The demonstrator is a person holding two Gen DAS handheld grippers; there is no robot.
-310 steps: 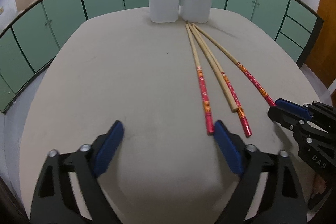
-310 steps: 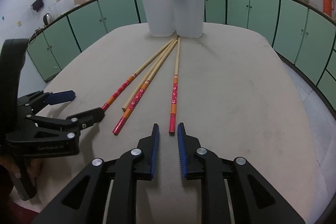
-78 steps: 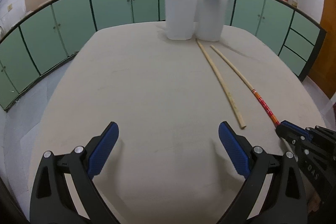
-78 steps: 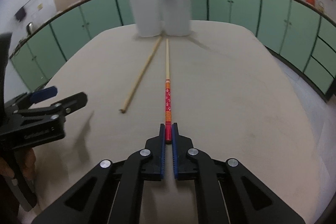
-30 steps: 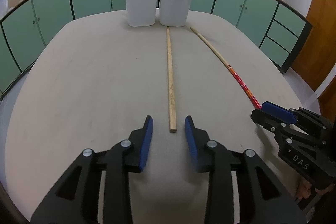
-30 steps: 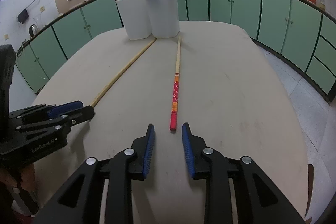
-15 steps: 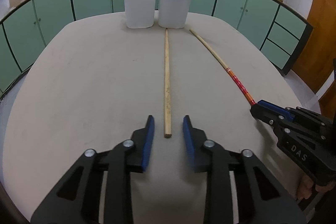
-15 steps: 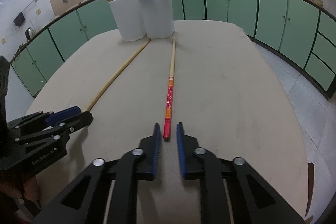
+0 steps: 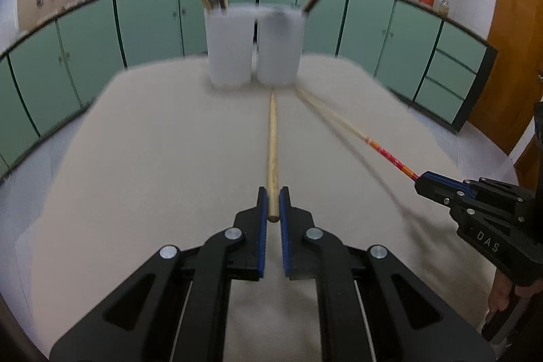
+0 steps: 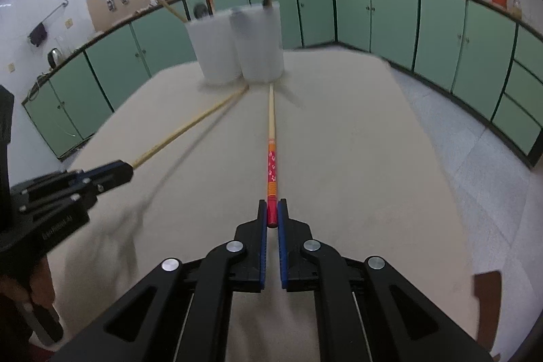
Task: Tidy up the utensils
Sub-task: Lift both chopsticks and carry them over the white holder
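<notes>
A beige table (image 9: 135,158) ringed by green cabinets (image 9: 149,19) is being used as the work surface, with two white holders (image 9: 253,44) standing at its far end. The plain chopstick (image 9: 272,151) is being pinched at its near end by the left gripper (image 9: 272,204), its jaws having just been closing, and the red-handled chopstick (image 10: 271,172) likewise by the right gripper (image 10: 272,212). The pick-up is judged done; next, each stick needs carrying to a holder and tipping upright.

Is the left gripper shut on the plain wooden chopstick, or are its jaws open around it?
Shut on it. The left gripper has just closed its jaws; both blue pads press the near end of the plain wooden chopstick.
</notes>
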